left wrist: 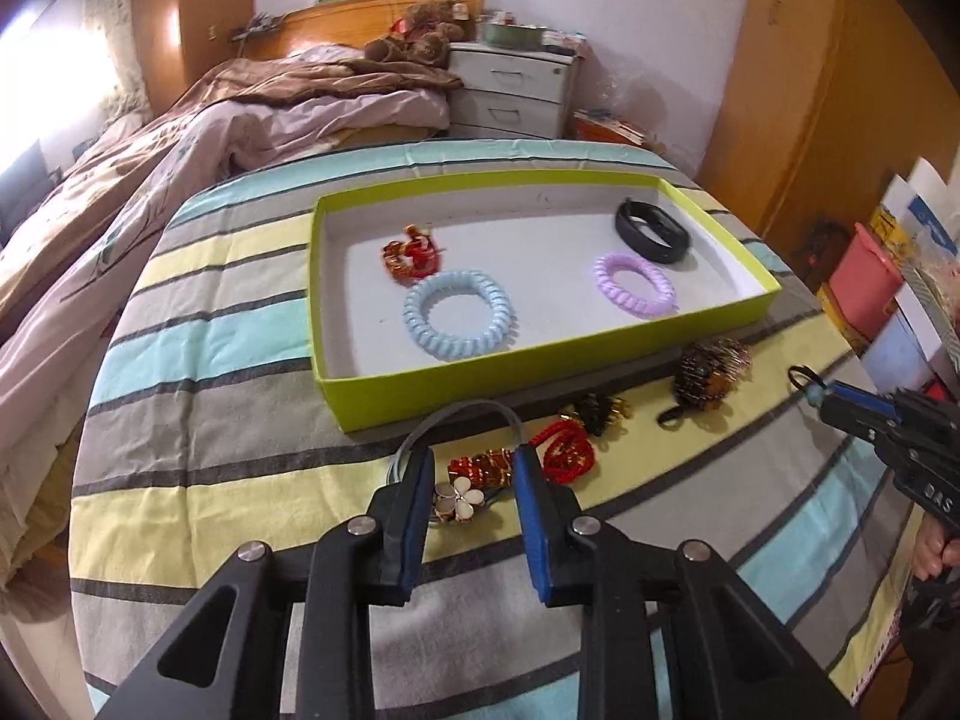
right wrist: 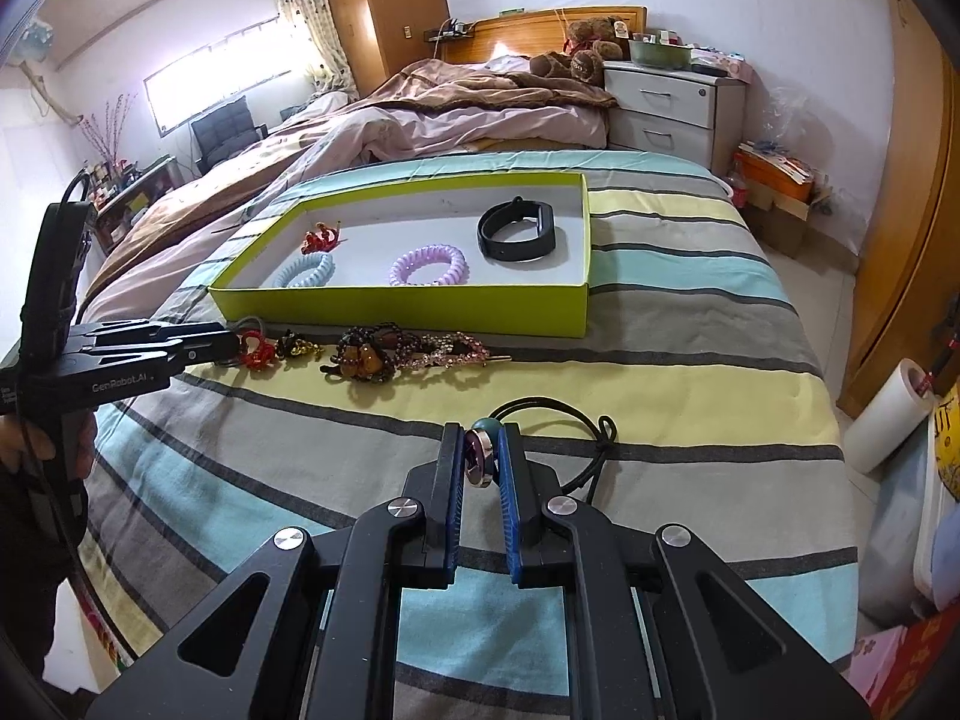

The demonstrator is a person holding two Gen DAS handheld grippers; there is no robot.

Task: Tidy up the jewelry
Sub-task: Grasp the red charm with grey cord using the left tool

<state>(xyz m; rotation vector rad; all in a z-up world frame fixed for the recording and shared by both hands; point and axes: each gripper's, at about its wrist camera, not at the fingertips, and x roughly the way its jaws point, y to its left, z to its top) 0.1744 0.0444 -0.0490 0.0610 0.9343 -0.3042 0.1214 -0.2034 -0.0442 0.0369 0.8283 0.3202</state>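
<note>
Between the right gripper's (right wrist: 482,463) narrowed pads, a round pendant (right wrist: 480,459) is pinched, its black cord (right wrist: 591,420) trailing on the striped cover (right wrist: 660,384). This looks like the pick-up step; next it likely needs lifting to the green tray (right wrist: 420,306), well ahead. The left gripper (left wrist: 474,480) is half-open astride a flower clip (left wrist: 462,498) and red-gold bracelet (left wrist: 486,465), gripping nothing.

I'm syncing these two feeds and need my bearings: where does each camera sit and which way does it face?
Left wrist: on the left gripper, facing the green cardboard box; own fingers straddle a white flower clip; the right gripper shows.
Right wrist: on the right gripper, facing the box; fingers pinch a round pendant; the left gripper shows.
Shared: box, striped bedspread.
</note>
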